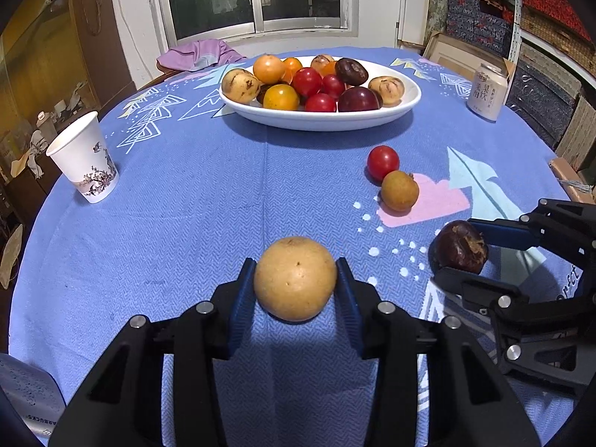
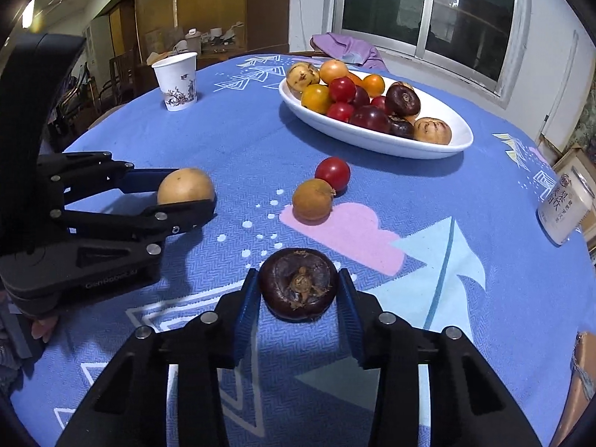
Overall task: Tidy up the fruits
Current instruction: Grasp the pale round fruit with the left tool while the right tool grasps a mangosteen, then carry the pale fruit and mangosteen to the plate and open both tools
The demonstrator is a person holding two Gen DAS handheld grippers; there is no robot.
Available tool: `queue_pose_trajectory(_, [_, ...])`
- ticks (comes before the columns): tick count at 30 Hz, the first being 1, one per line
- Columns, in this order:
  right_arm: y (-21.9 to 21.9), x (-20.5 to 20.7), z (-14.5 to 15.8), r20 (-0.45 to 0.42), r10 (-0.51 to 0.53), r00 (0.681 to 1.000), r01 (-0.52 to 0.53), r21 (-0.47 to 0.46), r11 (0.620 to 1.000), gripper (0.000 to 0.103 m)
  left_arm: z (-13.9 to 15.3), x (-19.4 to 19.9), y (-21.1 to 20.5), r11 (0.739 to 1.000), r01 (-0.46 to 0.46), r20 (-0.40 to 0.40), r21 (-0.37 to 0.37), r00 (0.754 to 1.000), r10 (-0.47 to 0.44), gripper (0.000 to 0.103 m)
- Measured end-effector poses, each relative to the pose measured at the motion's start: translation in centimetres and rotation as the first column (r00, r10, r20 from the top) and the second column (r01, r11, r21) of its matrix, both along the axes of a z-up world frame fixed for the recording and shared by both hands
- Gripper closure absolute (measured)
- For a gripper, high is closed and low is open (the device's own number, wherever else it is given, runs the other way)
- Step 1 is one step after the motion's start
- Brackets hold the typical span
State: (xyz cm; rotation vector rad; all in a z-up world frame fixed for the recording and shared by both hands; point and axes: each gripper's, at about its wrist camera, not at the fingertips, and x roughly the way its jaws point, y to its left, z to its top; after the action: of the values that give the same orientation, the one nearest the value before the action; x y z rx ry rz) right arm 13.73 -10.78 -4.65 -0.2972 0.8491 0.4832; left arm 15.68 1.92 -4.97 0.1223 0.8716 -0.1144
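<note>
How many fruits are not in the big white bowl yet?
4: a tan fruit in the left tongs, a dark one in the right tongs, plus a red and a brown one lying together.

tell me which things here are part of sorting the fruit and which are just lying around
Part of the job:
left gripper around the tan fruit
right gripper around the dark fruit
red tomato
brown fruit
white dish of fruit

Just lying about:
paper cup
drink can
purple cloth
</note>
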Motion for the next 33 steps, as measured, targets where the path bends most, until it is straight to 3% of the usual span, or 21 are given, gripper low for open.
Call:
queue_pose_trajectory(8, [-0.2, -0.1, 0.4, 0.011, 0.000, 1.000, 0.000, 0.018, 1.000, 0.060, 0.2, -0.3, -0.3, 1.000, 0.007, 0.019, 0.015, 1.000, -0.008, 0.061])
queue_pose_trajectory(15, [-1.3, 0.2, 1.5, 0.027, -0.025, 0.999, 0.023, 0.064, 0.998, 0.060, 1.3, -1.5, -0.8, 0.999, 0.009, 0.104, 0.052, 0.994, -0.015, 0.061])
queue_pose_trajectory(23, [-4.1, 1.0, 4.5, 0.068, -0.091, 0.994, 0.077, 0.179, 0.981, 0.060, 4.7, -1.8, -0.6, 0.999, -0.014, 0.226, 0.031, 0.974, 0.007, 0.061])
queue_pose_trajectory(29, [-5.5, 5.5, 7.6, 0.099, -0.164, 0.981, 0.140, 0.211, 0.967, 0.060, 8.5, 4.0, -0.9, 1.000, -0.023, 0.249, 0.010, 0.968, 0.020, 0.061])
queue_pose_trajectory(33, [-5.3, 11.2, 7.2, 0.070, -0.227, 0.971, 0.206, 0.230, 0.951, 0.060, 7.9, 9.5, -1.5, 0.999, -0.045, 0.209, -0.014, 0.977, 0.047, 0.061])
